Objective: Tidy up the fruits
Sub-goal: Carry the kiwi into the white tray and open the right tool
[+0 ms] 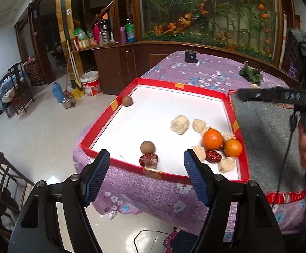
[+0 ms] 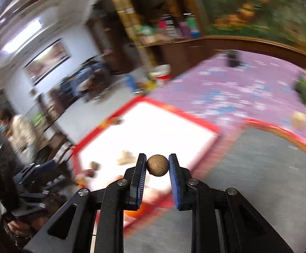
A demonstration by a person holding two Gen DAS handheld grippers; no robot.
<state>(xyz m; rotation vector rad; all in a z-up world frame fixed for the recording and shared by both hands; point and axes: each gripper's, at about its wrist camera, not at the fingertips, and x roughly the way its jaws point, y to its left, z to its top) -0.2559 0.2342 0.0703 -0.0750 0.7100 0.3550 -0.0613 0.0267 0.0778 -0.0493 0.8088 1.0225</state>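
A: The right gripper [image 2: 157,165] pinches a brown round fruit [image 2: 157,165] between its pads, above the red-rimmed tray [image 2: 197,120].

B: The left gripper [image 1: 146,162] gapes wide, holding nothing, near two oranges [image 1: 212,139] lying in the tray.

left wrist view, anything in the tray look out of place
One brown ball sits alone in the red tray's far left corner, apart from the other food clustered near the right side. Nothing looks spilled or damaged.
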